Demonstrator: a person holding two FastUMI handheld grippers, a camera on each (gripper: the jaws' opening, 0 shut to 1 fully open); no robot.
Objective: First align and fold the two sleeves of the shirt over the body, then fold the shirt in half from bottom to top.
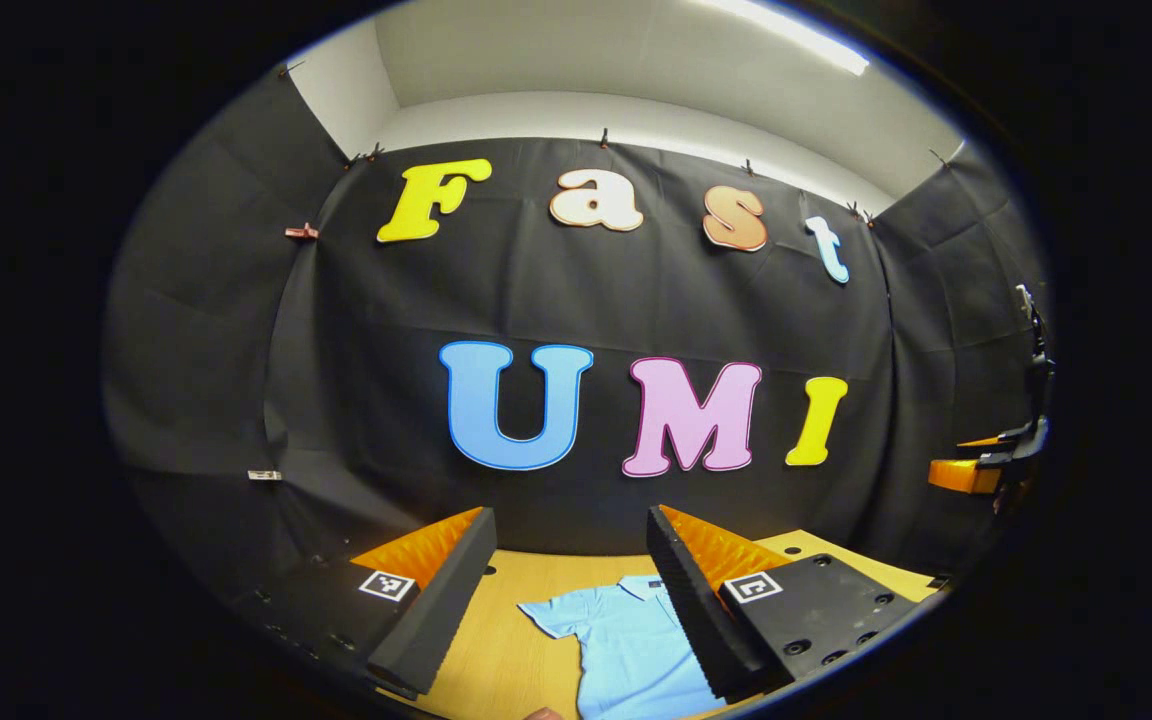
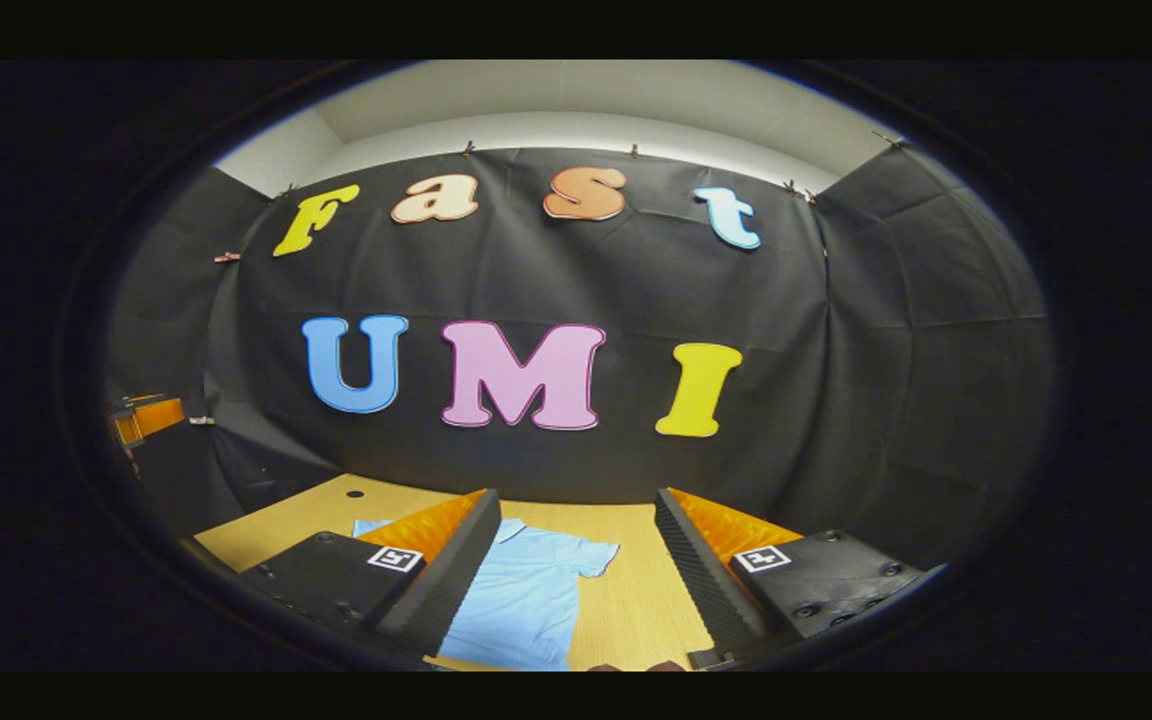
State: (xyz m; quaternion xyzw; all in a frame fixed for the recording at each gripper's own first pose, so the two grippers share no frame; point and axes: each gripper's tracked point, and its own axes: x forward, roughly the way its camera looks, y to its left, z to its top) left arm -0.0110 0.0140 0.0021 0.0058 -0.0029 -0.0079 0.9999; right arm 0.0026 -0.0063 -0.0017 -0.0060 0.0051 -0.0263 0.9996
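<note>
A light blue short-sleeved shirt [image 1: 626, 640] lies flat on the wooden table [image 1: 496, 650], collar toward the back wall. Its one spread sleeve [image 1: 548, 615] shows between my left gripper's fingers; the other side is hidden behind a finger. My left gripper [image 1: 568, 515] is open, held above the table with nothing between its fingers. In the right gripper view the shirt [image 2: 526, 590] lies with a spread sleeve [image 2: 596, 555]; its other side is behind a finger. My right gripper [image 2: 576, 497] is open too, above the shirt and apart from it.
Black cloth walls close the booth at the back and on both sides of the table [image 2: 636, 600]. The right gripper [image 1: 986, 465] hangs at the far right of the left gripper view. At the far left of the right gripper view is the left gripper [image 2: 141, 420].
</note>
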